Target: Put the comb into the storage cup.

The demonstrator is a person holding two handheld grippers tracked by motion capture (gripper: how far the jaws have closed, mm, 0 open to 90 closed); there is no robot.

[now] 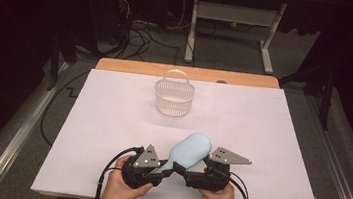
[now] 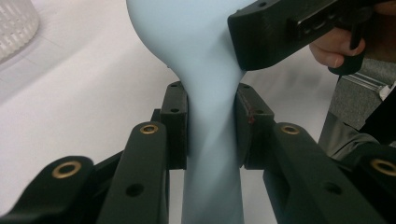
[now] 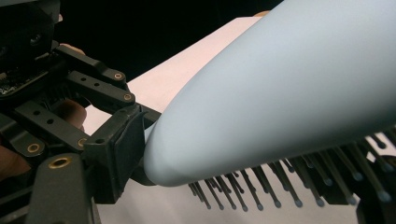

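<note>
Black left tongs point(image 1: 164, 170) are clamped on the handle of a pale blue hairbrush point(image 1: 187, 151), holding it above the white worktop point(image 1: 260, 139) near its front edge. Right tongs point(image 1: 197, 165) sit at the brush head, bristle side; their jaw state cannot be determined. A white basket point(image 1: 174, 95) stands well apart, farther back.

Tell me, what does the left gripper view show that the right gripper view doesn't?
The left gripper view alone shows the left gripper clamped on the hairbrush's narrow handle, plus a corner of the white basket at upper left. The right gripper view alone shows the brush's dark bristles under its head. Both share the pale blue hairbrush, the white table cover, and a glimpse of the opposite gripper with fingers of the hand holding it.
</note>
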